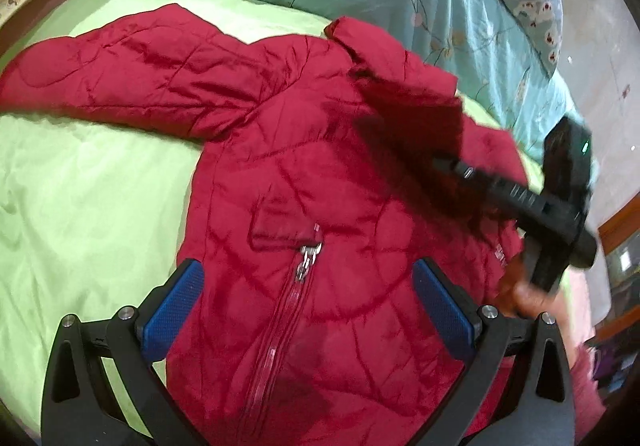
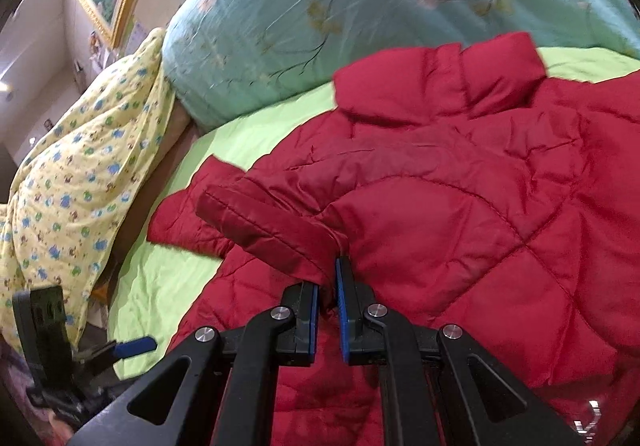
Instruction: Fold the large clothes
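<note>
The red quilted jacket (image 1: 304,174) lay front-up on the green bed sheet (image 1: 80,206), zipper closed, its long axis running from the hem at six o'clock in the left wrist view up to the collar (image 1: 352,34) near one o'clock. One sleeve (image 1: 120,78) stretched away flat toward ten o'clock, well out from the body. The left gripper (image 1: 308,318) hung over the lower chest with its blue pads spread wide either side of the zipper pull (image 1: 308,254), gripping nothing. The right gripper (image 2: 328,310) had its pads pressed together on a pinch of red fabric, what looked like the cuff end of the other sleeve (image 2: 264,222), which was draped across the chest toward ten o'clock in its own view. I judged the outstretched sleeve to be the next thing to fold, and the empty left gripper was the nearer one; that sleeve lay up and to its left.
</note>
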A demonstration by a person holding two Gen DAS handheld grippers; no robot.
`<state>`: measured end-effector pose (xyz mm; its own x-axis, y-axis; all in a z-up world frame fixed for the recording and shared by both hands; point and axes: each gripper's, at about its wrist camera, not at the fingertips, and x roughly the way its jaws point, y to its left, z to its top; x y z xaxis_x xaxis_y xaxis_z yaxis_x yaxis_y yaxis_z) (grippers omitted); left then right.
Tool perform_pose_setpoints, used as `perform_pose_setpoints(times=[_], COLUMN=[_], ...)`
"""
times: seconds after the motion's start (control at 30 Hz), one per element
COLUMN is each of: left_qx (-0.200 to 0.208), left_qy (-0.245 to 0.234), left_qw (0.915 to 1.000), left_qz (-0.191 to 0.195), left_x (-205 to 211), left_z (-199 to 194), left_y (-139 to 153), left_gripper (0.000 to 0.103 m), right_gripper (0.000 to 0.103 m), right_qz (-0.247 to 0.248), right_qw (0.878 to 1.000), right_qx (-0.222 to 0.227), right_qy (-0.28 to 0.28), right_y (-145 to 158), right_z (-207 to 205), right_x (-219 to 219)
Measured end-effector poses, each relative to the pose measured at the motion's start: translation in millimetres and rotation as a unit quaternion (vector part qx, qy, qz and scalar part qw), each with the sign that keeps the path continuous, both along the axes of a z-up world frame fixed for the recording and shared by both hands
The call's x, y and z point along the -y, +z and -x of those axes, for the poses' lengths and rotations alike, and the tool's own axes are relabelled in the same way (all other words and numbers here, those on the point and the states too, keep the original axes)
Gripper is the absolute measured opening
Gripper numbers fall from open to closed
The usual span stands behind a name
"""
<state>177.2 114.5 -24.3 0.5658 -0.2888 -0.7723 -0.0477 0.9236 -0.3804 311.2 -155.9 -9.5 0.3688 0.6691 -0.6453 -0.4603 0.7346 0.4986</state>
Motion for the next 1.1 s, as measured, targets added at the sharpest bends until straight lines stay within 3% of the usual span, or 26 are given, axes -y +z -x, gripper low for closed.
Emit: perform_pose_setpoints(times=[0.17, 0.3, 0.5, 0.63, 0.7, 0.77, 0.83, 0.93, 1.03, 1.1], left_qx=[0.014, 0.016, -0.007, -0.044, -0.052, -0.061, -0.064, -0.055, -0.042, -0.031], left_qy=[0.005, 0.003, -0.019, -0.028, -0.031, -0.039, -0.051, -0.055, -0.057, -0.057], left_qw=[0.9999, 0.9996, 0.9946, 0.9847, 0.9804, 0.9767, 0.9749, 0.9808, 0.986, 0.9908], left_qz=[0.0, 0.022, 0.102, 0.166, 0.188, 0.202, 0.207, 0.179, 0.151, 0.119], left_x=[-8, -15, -17, -15, -14, -12, -8, -3, -4, -6], left_z=[-21, -47, -104, -144, -153, -160, -163, -163, -163, -162], left_y=[10, 14, 8, -14, -23, -33, -38, -35, -32, -28], left_gripper=[0.103, 0.103, 0.103, 0.103, 0.094, 0.059, 0.034, 0.021, 0.018, 0.017], right_gripper=[0.008, 0.008, 0.011, 0.013, 0.014, 0.014, 0.014, 0.017, 0.024, 0.037], right_qz=[-0.012, -0.011, 0.01, 0.019, 0.016, 0.011, 0.01, 0.021, 0.022, 0.021], right_qw=[1.0, 1.0, 1.0, 0.999, 0.999, 0.999, 1.0, 0.999, 0.999, 0.999], right_qx=[-0.011, -0.01, 0.005, 0.015, 0.014, 0.011, 0.007, 0.003, -0.008, -0.013], right_qy=[0.01, 0.02, 0.027, 0.03, 0.03, 0.029, 0.028, 0.025, 0.03, 0.028], right_y=[-9, -16, -21, -20, -20, -21, -22, -22, -20, -17], right_z=[-1, -1, 4, 7, 6, 5, 5, 6, 10, 13], right_x=[-16, -30, -42, -45, -44, -43, -42, -41, -35, -26])
